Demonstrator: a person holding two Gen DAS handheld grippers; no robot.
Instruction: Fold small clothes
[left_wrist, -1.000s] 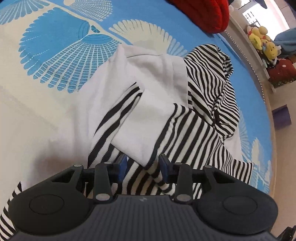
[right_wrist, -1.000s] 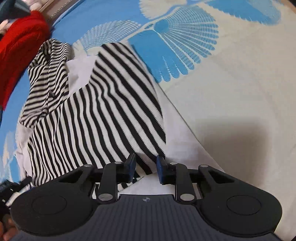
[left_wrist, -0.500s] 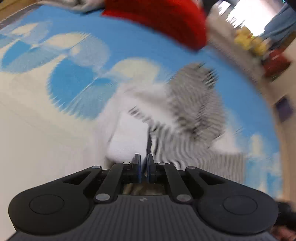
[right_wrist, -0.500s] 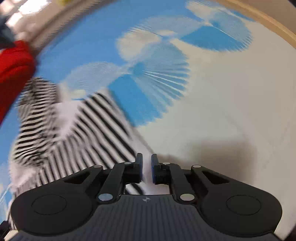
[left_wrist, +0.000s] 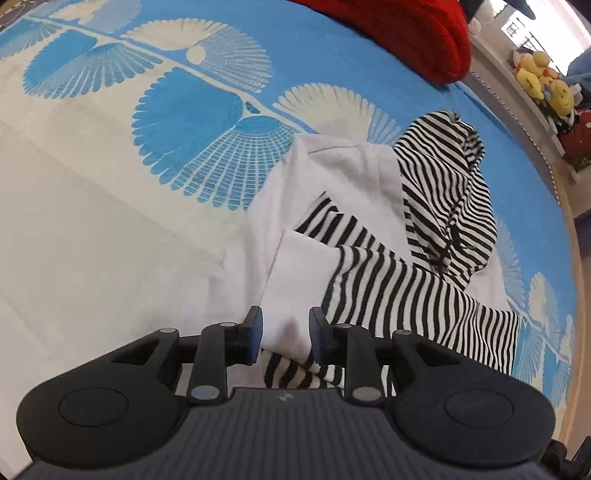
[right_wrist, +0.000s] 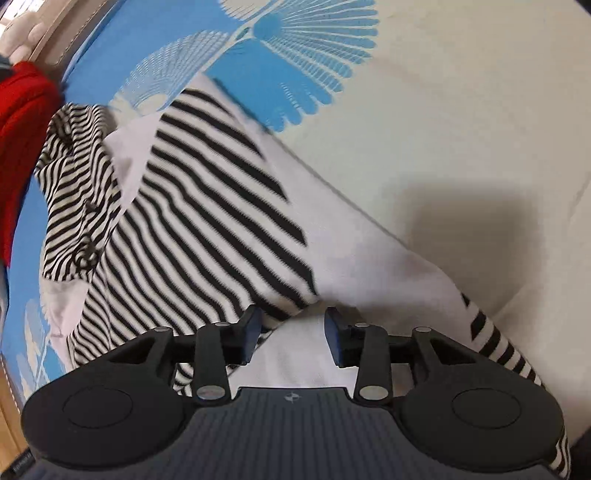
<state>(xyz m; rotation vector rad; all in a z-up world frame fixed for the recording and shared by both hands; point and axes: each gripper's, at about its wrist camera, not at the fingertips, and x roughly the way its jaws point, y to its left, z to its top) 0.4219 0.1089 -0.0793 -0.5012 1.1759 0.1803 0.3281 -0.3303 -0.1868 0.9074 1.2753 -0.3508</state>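
A small white garment with black-and-white striped sleeves and hood (left_wrist: 373, 236) lies partly folded on the blue and cream bedspread (left_wrist: 110, 229). It also shows in the right wrist view (right_wrist: 207, 206). My left gripper (left_wrist: 285, 334) is open, its jaws on either side of a white folded edge near the garment's bottom. My right gripper (right_wrist: 293, 332) is open over the white fabric just below the folded striped sleeve (right_wrist: 236, 221). Neither gripper holds anything.
A red knitted garment (left_wrist: 406, 33) lies at the far edge of the bed, also in the right wrist view (right_wrist: 22, 140). Yellow plush toys (left_wrist: 543, 77) sit on a shelf beyond the bed. The bed's edge runs along the right side.
Both grippers shut on the fabric half a second ago during a fast move, and are open now. The garment's lower part now lies folded over.
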